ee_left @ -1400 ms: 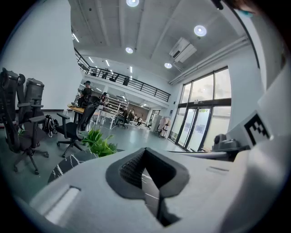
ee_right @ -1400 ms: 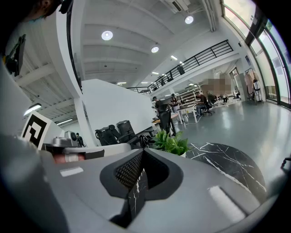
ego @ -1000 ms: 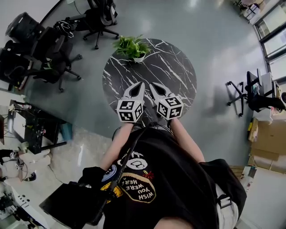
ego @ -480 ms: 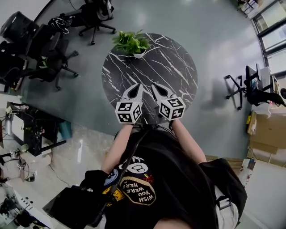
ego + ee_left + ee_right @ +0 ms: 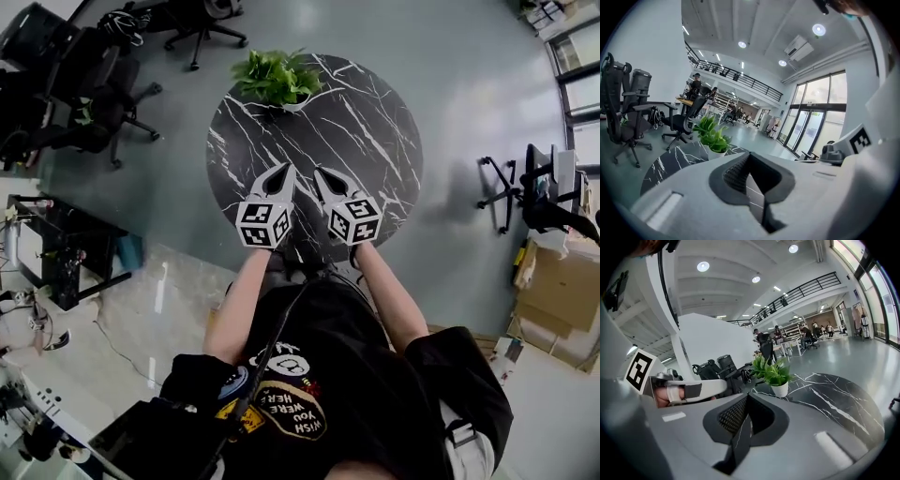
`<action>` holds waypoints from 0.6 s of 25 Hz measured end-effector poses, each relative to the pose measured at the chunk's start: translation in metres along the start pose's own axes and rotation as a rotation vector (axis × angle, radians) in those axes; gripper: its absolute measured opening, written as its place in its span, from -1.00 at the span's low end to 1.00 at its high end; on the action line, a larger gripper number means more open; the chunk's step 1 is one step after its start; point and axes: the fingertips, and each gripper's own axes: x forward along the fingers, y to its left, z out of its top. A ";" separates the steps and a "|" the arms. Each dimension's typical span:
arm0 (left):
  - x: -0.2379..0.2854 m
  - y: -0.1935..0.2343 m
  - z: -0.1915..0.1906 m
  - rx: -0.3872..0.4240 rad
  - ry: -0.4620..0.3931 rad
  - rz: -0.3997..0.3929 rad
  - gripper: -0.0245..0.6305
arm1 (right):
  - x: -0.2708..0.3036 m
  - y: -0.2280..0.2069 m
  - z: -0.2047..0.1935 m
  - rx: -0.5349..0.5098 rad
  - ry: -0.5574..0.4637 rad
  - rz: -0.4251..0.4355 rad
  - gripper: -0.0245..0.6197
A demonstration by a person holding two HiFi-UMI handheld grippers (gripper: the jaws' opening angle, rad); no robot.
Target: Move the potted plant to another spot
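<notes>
Far left, office chairs (image 5: 89, 89) stand on the floor, off the bench (image 5: 366, 141).

Left hand-held gripper (image 5: 285, 171) hangs over the near half of the round dark bench. Its jaws are clenched together with nothing in them. In the left gripper view we see the pads meet on empty air.

The plant (image 5: 277, 77) stands upright in a white pot at the far rim of the bench, a bit left of centre. It is well apart from both grippers and nothing touches it. Both gripper views show it ahead, beyond the jaw tips.

Right hand-held gripper (image 5: 320, 174) is just beside the left one and points the same way. It is also clenched and empty.

Far right, another chair (image 5: 506, 187) stands on the floor, with cardboard boxes (image 5: 562, 291) beyond it.

Progress, as we judge it: the task is at the very start. Nothing is done yet, since the plant is not grasped or lifted. Left to do:
- reach across the bench to the pot
- open the jaws
- grip the pot, probably from both sides since both grippers are lined up
- lift and carry it
- set it down at a new spot

The bare bench top gives plenty of room to set it down. We can't tell which spot is meant.
</notes>
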 end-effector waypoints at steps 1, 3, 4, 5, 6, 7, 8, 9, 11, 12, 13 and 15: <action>0.009 0.006 -0.001 -0.005 -0.004 0.011 -0.91 | 0.008 -0.007 -0.001 -0.003 0.006 0.006 -0.92; 0.027 0.019 -0.006 -0.014 -0.010 0.034 -0.91 | 0.025 -0.018 -0.007 -0.009 0.022 0.019 -0.92; 0.037 0.025 -0.009 -0.017 -0.013 0.042 -0.91 | 0.032 -0.024 -0.012 -0.014 0.032 0.023 -0.92; 0.047 0.030 -0.012 -0.019 -0.013 0.047 -0.91 | 0.038 -0.031 -0.017 -0.022 0.041 0.025 -0.92; 0.056 0.036 -0.016 -0.024 -0.013 0.053 -0.91 | 0.045 -0.037 -0.022 -0.031 0.050 0.024 -0.92; 0.065 0.044 -0.020 -0.026 -0.010 0.059 -0.91 | 0.053 -0.044 -0.026 -0.039 0.057 0.022 -0.92; 0.074 0.053 -0.024 -0.025 -0.004 0.067 -0.91 | 0.063 -0.050 -0.030 -0.043 0.060 0.018 -0.91; 0.083 0.063 -0.028 -0.021 0.008 0.074 -0.91 | 0.075 -0.057 -0.034 -0.043 0.060 0.014 -0.92; 0.100 0.081 -0.040 -0.009 0.044 0.075 -0.91 | 0.100 -0.068 -0.041 -0.042 0.062 0.012 -0.91; 0.108 0.090 -0.045 -0.002 0.061 0.069 -0.91 | 0.114 -0.072 -0.045 -0.044 0.062 0.018 -0.91; 0.116 0.099 -0.050 0.004 0.074 0.064 -0.91 | 0.128 -0.076 -0.048 -0.046 0.059 0.027 -0.90; 0.128 0.118 -0.056 0.009 0.083 0.065 -0.91 | 0.155 -0.084 -0.052 -0.050 0.049 0.037 -0.65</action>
